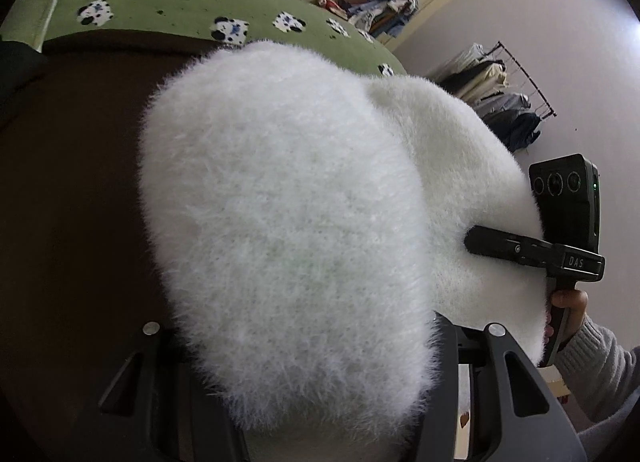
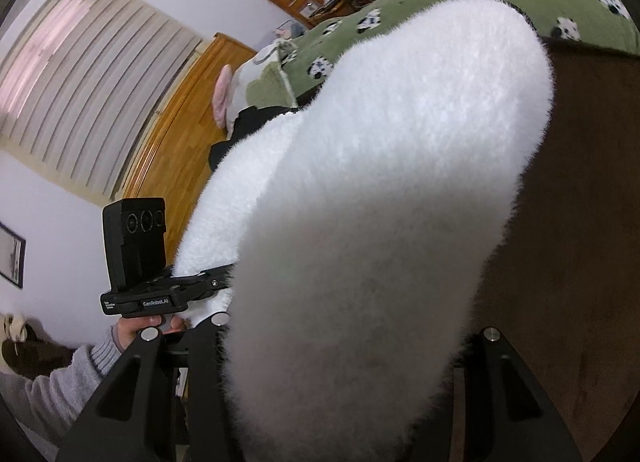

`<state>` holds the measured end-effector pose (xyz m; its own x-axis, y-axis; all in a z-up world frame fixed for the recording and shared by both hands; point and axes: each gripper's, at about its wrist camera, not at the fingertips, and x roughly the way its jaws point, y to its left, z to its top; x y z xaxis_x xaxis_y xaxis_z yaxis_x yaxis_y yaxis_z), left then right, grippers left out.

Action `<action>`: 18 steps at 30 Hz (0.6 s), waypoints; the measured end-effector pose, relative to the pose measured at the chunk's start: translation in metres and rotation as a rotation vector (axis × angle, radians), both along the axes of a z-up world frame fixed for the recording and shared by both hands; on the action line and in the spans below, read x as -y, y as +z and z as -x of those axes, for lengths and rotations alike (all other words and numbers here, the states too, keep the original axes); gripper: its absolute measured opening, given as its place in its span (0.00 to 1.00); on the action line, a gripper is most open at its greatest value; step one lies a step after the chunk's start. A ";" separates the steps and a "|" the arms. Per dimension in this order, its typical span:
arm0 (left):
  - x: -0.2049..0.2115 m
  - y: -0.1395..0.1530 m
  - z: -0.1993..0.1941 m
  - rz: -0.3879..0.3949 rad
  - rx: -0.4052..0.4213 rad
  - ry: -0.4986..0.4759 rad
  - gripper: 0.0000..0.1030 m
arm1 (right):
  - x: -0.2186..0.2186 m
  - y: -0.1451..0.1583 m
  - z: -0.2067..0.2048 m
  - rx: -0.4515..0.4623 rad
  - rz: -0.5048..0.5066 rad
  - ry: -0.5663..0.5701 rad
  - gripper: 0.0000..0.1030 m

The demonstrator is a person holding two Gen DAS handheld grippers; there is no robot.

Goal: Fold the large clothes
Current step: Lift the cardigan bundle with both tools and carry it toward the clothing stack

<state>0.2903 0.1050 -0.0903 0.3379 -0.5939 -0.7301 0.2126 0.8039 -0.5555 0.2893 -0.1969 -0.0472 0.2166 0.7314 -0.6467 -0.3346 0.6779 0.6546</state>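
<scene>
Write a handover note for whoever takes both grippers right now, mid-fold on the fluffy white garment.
Left gripper: shut on the white fluffy garment, gripping one edge.
Right gripper: shut on the same garment at the opposite edge.
Where things are: the garment hangs between the two grippers, raised over the dark brown surface; the green panda-print blanket lies beyond it.
Done: the garment is picked up by two edges.
Left: no finished fold can be seen yet; its lower part is hidden from both cameras. Probably lay it flat on the brown surface, fold it, then release.
</scene>
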 end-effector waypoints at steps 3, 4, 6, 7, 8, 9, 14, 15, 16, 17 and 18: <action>-0.013 0.003 0.007 -0.003 0.019 0.026 0.47 | -0.014 0.005 -0.002 0.014 0.001 0.032 0.44; -0.018 0.005 0.010 0.000 0.026 0.037 0.47 | -0.021 0.006 -0.003 0.018 0.003 0.044 0.44; -0.028 0.008 0.017 -0.002 0.034 0.056 0.47 | -0.035 0.008 -0.005 0.024 0.006 0.065 0.44; -0.034 0.009 0.020 -0.005 0.037 0.064 0.47 | -0.045 0.008 -0.006 0.026 0.006 0.076 0.44; -0.043 0.011 0.024 -0.006 0.040 0.077 0.47 | -0.057 0.009 -0.007 0.027 0.004 0.088 0.44; -0.050 0.012 0.027 -0.007 0.042 0.086 0.47 | -0.062 0.007 -0.004 0.029 0.002 0.097 0.44; -0.103 0.017 0.048 -0.015 0.044 0.140 0.47 | -0.131 0.010 0.003 0.035 -0.002 0.153 0.44; -0.118 0.019 0.052 -0.017 0.043 0.151 0.47 | -0.147 0.011 0.005 0.033 -0.006 0.162 0.44; -0.134 0.020 0.056 -0.020 0.042 0.162 0.47 | -0.156 0.012 0.007 0.032 -0.009 0.170 0.44; -0.145 0.022 0.060 -0.024 0.041 0.170 0.47 | -0.177 0.011 0.008 0.027 -0.017 0.182 0.44; -0.163 0.024 0.065 -0.029 0.039 0.183 0.47 | -0.194 0.011 0.010 0.025 -0.023 0.194 0.44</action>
